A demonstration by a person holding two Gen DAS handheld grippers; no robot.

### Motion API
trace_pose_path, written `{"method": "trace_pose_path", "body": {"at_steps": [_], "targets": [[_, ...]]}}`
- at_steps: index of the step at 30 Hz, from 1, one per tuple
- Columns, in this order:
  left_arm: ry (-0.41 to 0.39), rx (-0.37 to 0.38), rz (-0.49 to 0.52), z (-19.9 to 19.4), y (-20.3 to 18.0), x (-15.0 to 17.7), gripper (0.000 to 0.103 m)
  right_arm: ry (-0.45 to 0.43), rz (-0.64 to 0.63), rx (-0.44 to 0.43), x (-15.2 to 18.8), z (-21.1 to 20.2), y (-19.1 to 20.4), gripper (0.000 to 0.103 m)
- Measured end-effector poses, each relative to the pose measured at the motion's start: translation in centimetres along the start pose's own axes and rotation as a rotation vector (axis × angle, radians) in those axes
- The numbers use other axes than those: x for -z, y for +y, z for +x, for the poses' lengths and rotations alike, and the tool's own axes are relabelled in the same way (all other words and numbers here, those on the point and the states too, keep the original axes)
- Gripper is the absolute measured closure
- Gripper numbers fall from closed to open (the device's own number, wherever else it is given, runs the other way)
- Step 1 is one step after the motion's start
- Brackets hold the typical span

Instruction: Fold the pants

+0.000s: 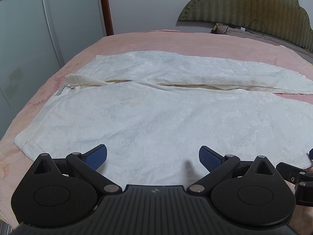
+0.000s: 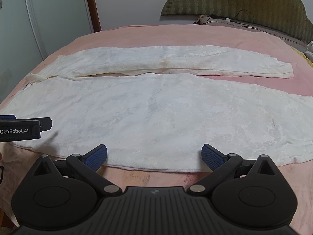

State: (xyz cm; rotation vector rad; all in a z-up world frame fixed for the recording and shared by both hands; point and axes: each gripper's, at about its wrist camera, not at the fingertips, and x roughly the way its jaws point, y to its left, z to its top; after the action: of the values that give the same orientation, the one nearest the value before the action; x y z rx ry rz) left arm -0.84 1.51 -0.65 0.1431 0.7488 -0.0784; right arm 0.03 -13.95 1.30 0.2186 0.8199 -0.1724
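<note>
Left wrist: left gripper [image 1: 153, 157] spread wide, empty, over white jacquard pants [image 1: 156, 105] laid flat on pink bed [image 1: 137, 41], waistband twd left edge. Right wrist: right gripper [image 2: 154, 156] also wide apart, at near leg's hem-side edge. Best pinch both layers w/ each, then lift evenly.

Pants [image 1: 156, 117]: near leg's hem end cut off by left wrist view's right edge. Near edge hidden behind left gripper [image 1: 153, 157] body. Right gripper [image 1: 301, 173] only partly in that view. Small tag at waistband [image 1: 73, 88] too small to read.
</note>
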Motion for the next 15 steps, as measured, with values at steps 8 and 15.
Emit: {"method": "trace_pose_path", "body": {"at_steps": [8,15], "targets": [[0.001,0.000,0.000,0.05,-0.01,0.06,0.001,0.003,0.005,-0.001,-0.01,0.01,-0.03,0.000],[0.001,0.001,0.001,0.12,0.07,0.18,0.001,0.003,0.009,-0.002,0.00,0.01,0.04,0.000]]}}
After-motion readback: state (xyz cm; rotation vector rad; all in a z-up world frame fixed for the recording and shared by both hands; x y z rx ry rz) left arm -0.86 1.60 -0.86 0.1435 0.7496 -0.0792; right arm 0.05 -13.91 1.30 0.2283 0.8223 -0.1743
